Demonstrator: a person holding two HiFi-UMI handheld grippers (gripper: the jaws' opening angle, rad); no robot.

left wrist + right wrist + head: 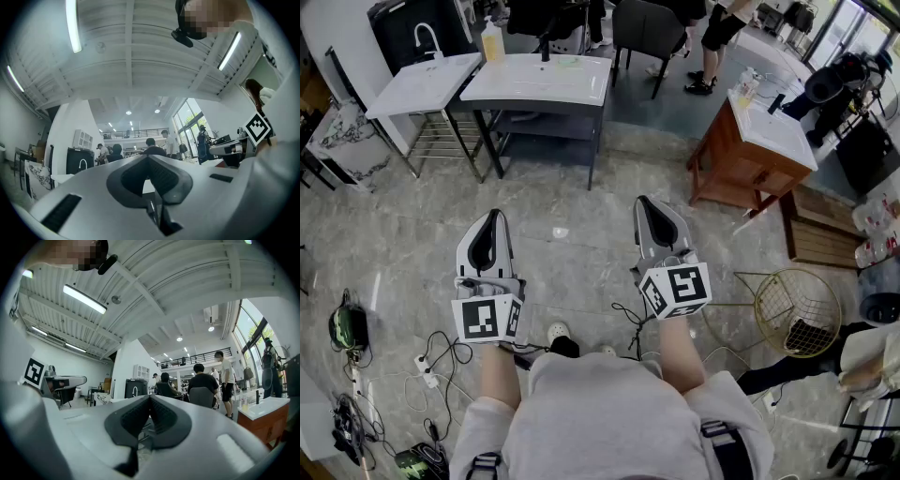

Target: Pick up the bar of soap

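Observation:
Both grippers are held side by side at waist height over the grey stone floor, pointing forward. My left gripper (494, 217) has its jaws shut with nothing between them, and my right gripper (649, 204) is likewise shut and empty. In the left gripper view the dark pads of the left gripper (147, 157) meet at the tip. The right gripper view shows the right gripper (150, 397) with its pads together too. Well ahead of both stands a white washbasin top (534, 84). On it lies a small pale green thing (569, 62), possibly the bar of soap; it is too small to tell.
A second white sink table (422, 86) stands left of the washbasin, with a yellow bottle (492, 42) between them. A wooden vanity (741, 164) is at the right, and a gold wire basket (797, 311) on the floor. Cables (422, 366) lie at the left. People and chairs are behind.

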